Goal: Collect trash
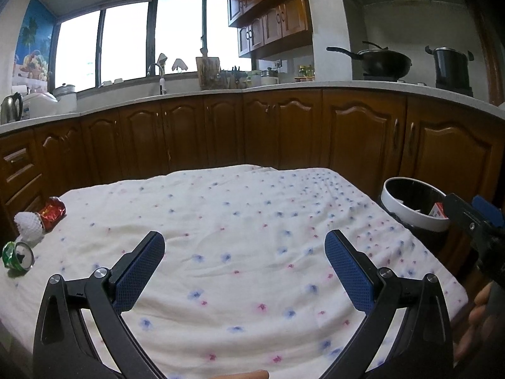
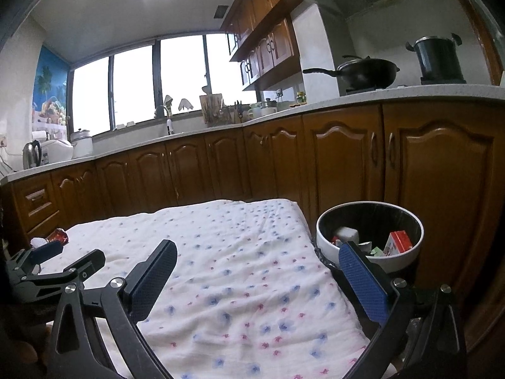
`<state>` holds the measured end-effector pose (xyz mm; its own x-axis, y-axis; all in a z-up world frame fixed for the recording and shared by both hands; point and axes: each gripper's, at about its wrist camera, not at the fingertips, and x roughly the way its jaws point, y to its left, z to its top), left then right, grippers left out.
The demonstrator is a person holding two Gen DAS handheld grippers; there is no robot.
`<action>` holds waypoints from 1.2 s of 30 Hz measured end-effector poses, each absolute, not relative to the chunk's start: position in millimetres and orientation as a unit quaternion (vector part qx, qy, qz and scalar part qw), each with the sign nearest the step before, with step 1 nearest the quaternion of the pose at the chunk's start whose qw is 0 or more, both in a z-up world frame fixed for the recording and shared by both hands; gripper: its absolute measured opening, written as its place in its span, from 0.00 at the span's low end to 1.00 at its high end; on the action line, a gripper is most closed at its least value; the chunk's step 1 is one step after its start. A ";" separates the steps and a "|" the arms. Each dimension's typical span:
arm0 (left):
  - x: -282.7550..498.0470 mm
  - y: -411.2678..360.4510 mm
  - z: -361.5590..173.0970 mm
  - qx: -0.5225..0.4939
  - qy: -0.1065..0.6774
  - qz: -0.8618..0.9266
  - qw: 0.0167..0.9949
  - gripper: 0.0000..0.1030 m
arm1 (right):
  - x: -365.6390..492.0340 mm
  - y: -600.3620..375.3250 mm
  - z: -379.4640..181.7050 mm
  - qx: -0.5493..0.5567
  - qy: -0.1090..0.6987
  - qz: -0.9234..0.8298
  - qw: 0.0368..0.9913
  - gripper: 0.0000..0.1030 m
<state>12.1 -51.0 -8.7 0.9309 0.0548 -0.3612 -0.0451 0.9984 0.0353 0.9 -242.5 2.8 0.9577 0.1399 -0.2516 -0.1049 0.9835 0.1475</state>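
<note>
a row of brown cupboards [image 1: 284,129] is seen along the far side, under a pale counter [image 1: 315,87]. a black pan [image 1: 383,60] and a black pot [image 1: 451,66] are set on the stove at the far right. a sink tap [image 1: 157,69] is seen under the bright windows [image 1: 126,41], and a kettle [image 1: 11,107] is stood at the far left.

a table is covered with a white cloth [image 1: 236,237] with small blue and pink flowers. the cloth is a bit wrinkled.

a round bin [image 2: 369,237] with a white rim is placed just beside the right edge of the table. a red and white box [image 2: 399,243] and other scraps are seen inside it.

the left gripper [image 1: 244,271] is held over the near part of the cloth. its two blue pads [image 1: 139,271] are spread wide, and nothing is held between them. the right gripper [image 2: 257,284] is held near the right side of the table, close to the bin. its blue pads [image 2: 363,284] are also spread wide, with nothing between them.

three bits of trash are left at the left edge of the cloth, close together. a white foam net [image 1: 30,225] is found in the middle. a red crumpled wrapper [image 1: 53,211] is seen just beyond it, on the far side. a squashed green can [image 1: 17,254] is laid on its side, nearer than the net. the net and the wrapper seem to be touching; whether the can is touching the net cannot be told.
</note>
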 end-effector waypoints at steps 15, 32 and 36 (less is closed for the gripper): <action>12.8 -51.6 -9.7 0.013 0.182 0.027 0.983 1.00 | 0.7 -243.8 1.1 0.069 0.130 0.064 0.987 1.00; 10.0 -56.1 -8.7 0.021 0.176 0.021 0.984 1.00 | -1.1 -243.6 1.1 0.068 0.131 0.067 0.987 1.00; 10.6 -56.2 -8.7 0.021 0.177 0.019 0.984 1.00 | -0.6 -243.7 1.0 0.068 0.132 0.066 0.987 1.00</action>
